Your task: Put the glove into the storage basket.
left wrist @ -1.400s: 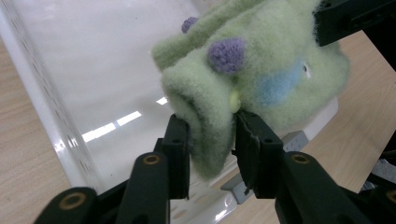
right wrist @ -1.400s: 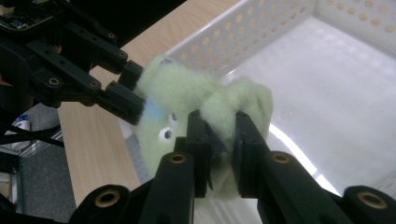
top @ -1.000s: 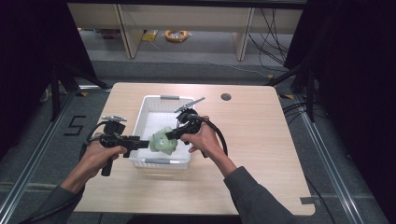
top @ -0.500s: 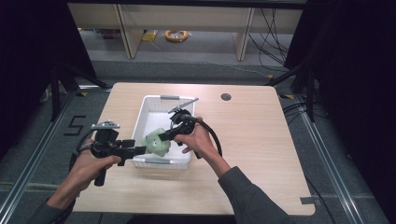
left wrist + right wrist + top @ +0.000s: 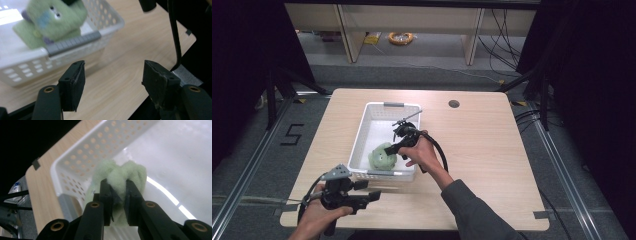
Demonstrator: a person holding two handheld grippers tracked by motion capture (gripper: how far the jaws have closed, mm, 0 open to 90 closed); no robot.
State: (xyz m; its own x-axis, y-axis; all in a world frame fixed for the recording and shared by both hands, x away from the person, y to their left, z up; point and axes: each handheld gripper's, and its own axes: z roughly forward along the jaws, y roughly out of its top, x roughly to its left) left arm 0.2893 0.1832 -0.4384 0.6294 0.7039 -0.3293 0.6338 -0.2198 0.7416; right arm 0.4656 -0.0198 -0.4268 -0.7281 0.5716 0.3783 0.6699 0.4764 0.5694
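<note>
A green plush toy [image 5: 382, 155] hangs just inside the near end of a white perforated basket [image 5: 373, 113] on the table. My right gripper [image 5: 396, 148] is shut on the toy, pinching its fluffy fabric [image 5: 117, 177] between both jaws. The left gripper view shows the toy's face [image 5: 53, 16] with blue and purple patches above the basket's near wall [image 5: 62, 51]. My left gripper [image 5: 377, 194] stands open over the table's front edge, left of and below the basket, holding nothing; its jaws are wide apart [image 5: 113, 83].
The wooden table [image 5: 492, 150] has a round cable hole [image 5: 454, 104] at the back right. A black cable [image 5: 439, 152] loops from the right gripper. Shelving and a yellow cable coil [image 5: 401, 37] lie on the floor beyond.
My left gripper has let go of the toy and pulled back toward the table's front left edge. My right gripper has carried the toy over the basket's near wall and inside.
</note>
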